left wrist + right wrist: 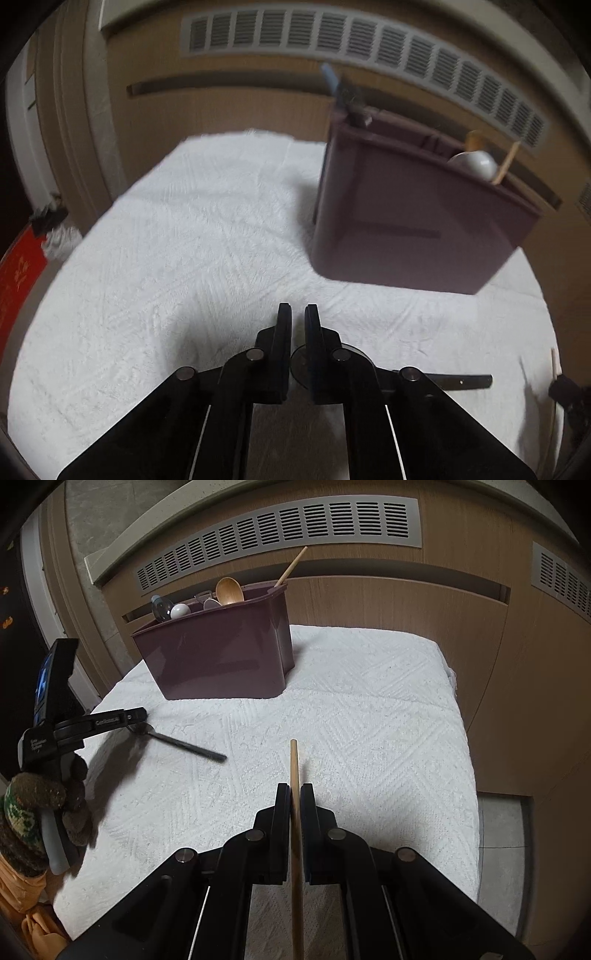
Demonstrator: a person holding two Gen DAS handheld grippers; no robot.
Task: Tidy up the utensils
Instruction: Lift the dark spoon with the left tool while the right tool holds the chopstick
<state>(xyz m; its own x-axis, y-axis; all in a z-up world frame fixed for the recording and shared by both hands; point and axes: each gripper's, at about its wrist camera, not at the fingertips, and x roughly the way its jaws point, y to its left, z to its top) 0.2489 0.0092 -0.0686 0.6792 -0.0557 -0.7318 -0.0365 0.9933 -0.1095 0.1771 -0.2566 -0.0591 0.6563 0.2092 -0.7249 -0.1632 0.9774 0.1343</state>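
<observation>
the right tool (295, 790) is clamped on a wooden chopstick (294, 771), which runs straight forward between its two fingers and pokes out a little past the tips, over the white towel (369, 716) that covers the surface. ahead of this tool and a bit to its left stands the mauve utensil caddy (218, 657), holding a wooden spoon (229, 590), a white spoon (180, 610), a clear rounded piece beside it and a second chopstick (291, 566) leaning out of its far right corner. to the left of the right tool, a dark metal spoon (184, 744) lies flat on the towel, and the left tool (138, 716) has its tip right at the spoon's bowl end. in the left wrist view the left tool (298, 314) has its fingers drawn to a narrow gap, with the round bowl of the metal spoon (458, 380) showing low between and beneath them and the handle running off to the right; whether the fingers actually pinch it cannot be told. ahead and to the right of the left tool sits the caddy (406, 221), blurred.
</observation>
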